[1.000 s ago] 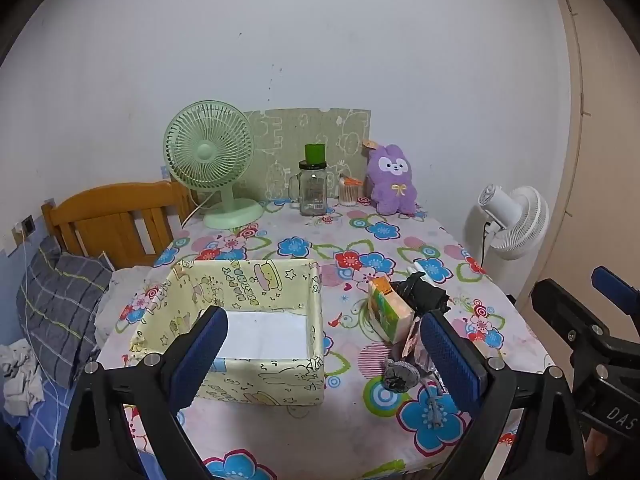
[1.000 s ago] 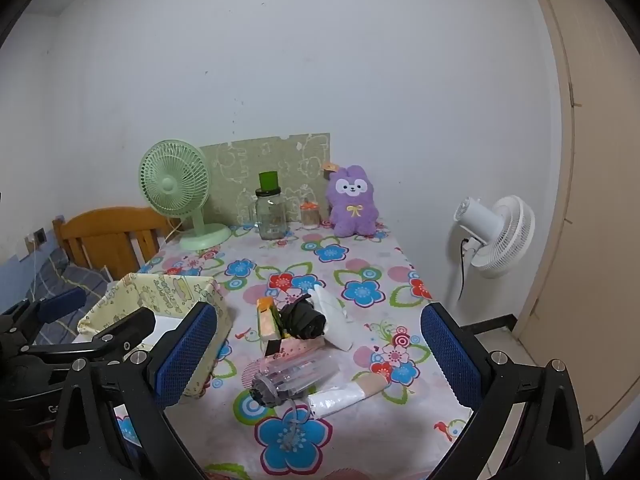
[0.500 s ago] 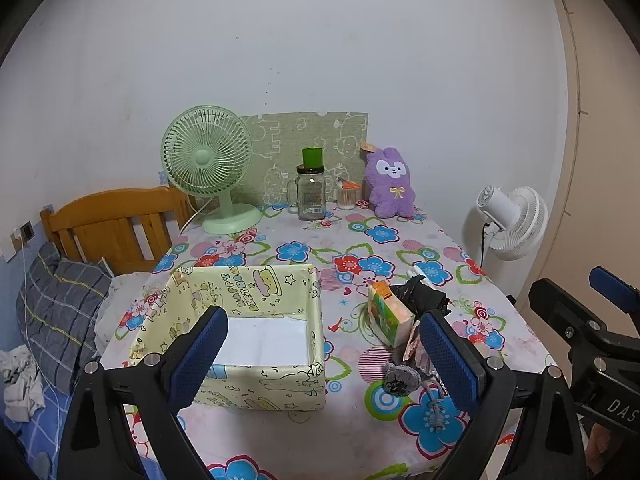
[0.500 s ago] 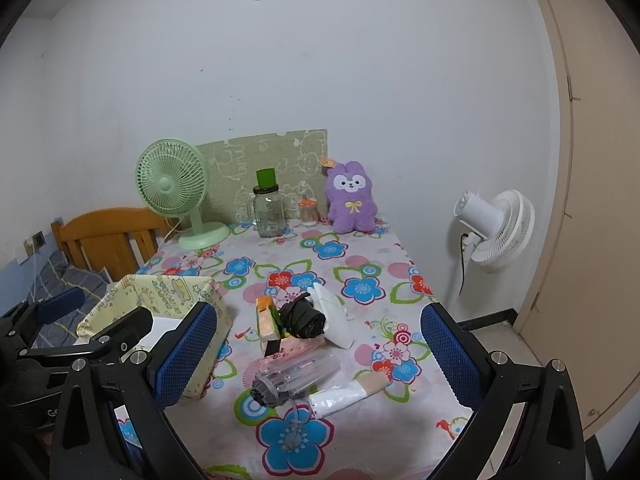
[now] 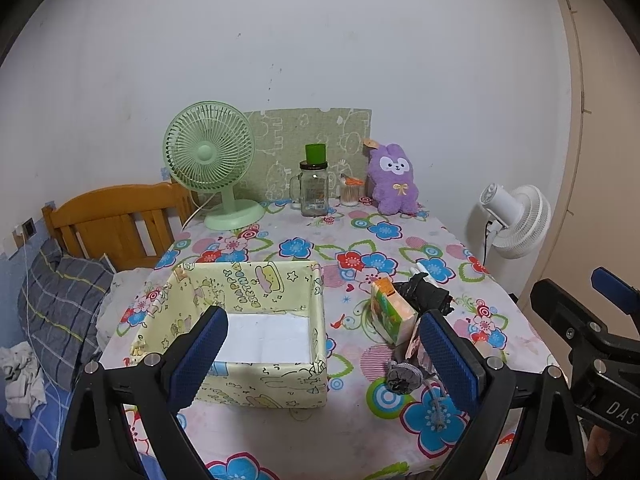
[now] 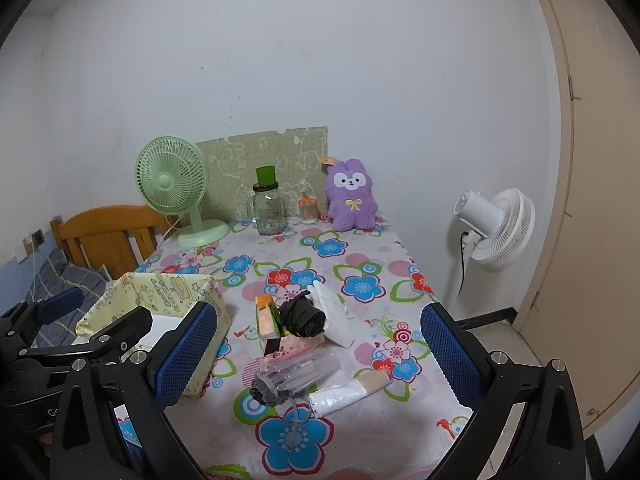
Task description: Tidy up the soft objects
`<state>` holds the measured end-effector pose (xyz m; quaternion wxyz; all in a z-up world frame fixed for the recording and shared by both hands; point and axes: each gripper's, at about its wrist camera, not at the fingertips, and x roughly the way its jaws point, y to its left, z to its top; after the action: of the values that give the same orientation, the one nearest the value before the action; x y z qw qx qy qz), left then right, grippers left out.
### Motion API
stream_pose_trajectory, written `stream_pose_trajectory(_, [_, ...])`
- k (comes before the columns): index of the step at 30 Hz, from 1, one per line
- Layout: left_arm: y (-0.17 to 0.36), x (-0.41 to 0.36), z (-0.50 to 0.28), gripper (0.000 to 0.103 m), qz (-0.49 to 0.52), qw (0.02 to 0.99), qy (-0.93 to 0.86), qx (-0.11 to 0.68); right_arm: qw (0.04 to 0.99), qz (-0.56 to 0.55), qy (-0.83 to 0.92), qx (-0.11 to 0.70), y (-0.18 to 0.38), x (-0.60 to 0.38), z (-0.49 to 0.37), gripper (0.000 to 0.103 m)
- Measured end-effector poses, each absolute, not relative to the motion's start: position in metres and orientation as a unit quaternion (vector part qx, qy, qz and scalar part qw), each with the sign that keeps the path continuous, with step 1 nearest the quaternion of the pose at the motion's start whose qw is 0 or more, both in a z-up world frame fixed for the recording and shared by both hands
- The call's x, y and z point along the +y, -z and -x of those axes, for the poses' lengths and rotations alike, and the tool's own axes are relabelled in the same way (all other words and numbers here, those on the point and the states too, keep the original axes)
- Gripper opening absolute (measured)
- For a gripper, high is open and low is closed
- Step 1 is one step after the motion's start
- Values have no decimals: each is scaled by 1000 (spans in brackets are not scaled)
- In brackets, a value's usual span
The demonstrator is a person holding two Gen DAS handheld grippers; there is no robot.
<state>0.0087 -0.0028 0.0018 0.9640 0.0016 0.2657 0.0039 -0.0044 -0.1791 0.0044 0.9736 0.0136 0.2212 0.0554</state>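
Observation:
A yellow cartoon-print fabric box [image 5: 256, 280] stands open on the floral table, with only a white sheet on its bottom. To its right lies a small heap: an orange-green tissue pack [image 5: 390, 312], a black rolled bundle [image 6: 302, 316], a white packet [image 6: 334, 312], a clear pouch with a grey drawstring end [image 6: 298, 372] and a white wrapped pack [image 6: 344, 394]. A purple plush rabbit [image 6: 352, 196] sits at the table's far edge. My left gripper [image 5: 324, 356] hovers open before the box. My right gripper [image 6: 318, 354] hovers open before the heap. Neither holds anything.
At the back stand a green desk fan [image 5: 210, 160], a glass jar with a green lid [image 5: 314, 192], a small swab jar [image 6: 308, 210] and a green board. A wooden headboard [image 5: 116, 220] and bedding lie left. A white floor fan [image 6: 498, 228] and a door are on the right.
Both views sway only slightly. Nothing on the table has moved, and both grippers stay open and empty.

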Motion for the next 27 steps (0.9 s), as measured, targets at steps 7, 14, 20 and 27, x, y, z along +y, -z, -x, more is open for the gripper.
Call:
stream_pose_trajectory(7, [-2, -3, -9, 97, -2, 963, -5, 268, 974, -11, -52, 220, -3, -179, 5, 103])
stream_pose_trajectory(14, [-2, -3, -9, 97, 1, 963, -3, 269, 974, -11, -52, 220, -4, -179, 5, 103])
stream_pose_trajectory(20, [-2, -3, -8, 97, -5, 964, -5, 265, 974, -10, -50, 219, -4, -180, 5, 103])
stream_pose_trajectory(27, [-3, -3, -6, 97, -5, 965, -4, 263, 975, -10, -44, 216, -6, -181, 8, 103])
